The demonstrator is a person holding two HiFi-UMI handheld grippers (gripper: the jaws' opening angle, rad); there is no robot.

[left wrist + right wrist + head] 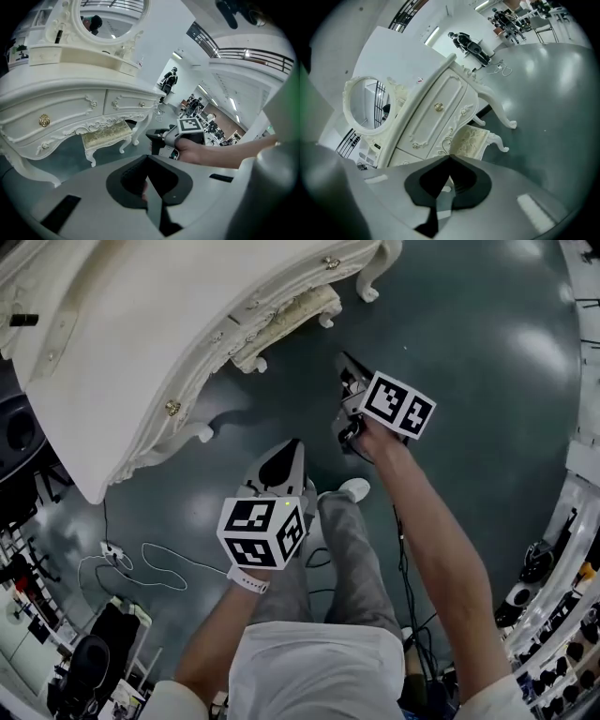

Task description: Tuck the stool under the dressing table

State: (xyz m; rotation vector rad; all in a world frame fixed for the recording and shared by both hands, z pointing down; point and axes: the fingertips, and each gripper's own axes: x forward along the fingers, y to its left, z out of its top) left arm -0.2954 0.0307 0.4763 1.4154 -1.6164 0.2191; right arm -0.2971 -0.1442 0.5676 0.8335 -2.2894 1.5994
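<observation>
The cream dressing table [122, 362] fills the upper left of the head view. The matching stool [291, 313], with a gold-patterned cushion, stands under its front edge with part of the seat and its curved legs showing. The stool [107, 133] also shows below the drawers in the left gripper view and the stool [471, 140] in the right gripper view. My left gripper [292, 444] hangs above the floor, short of the table, jaws together and empty. My right gripper [345, 360] is held higher and nearer the stool, shut on nothing. Neither touches the stool.
A white cable and power strip [112, 554] lie on the dark floor at the left. My legs and a white shoe [354, 488] are below the grippers. Racks of equipment [562, 615] line the right edge. An oval mirror [112, 18] tops the table.
</observation>
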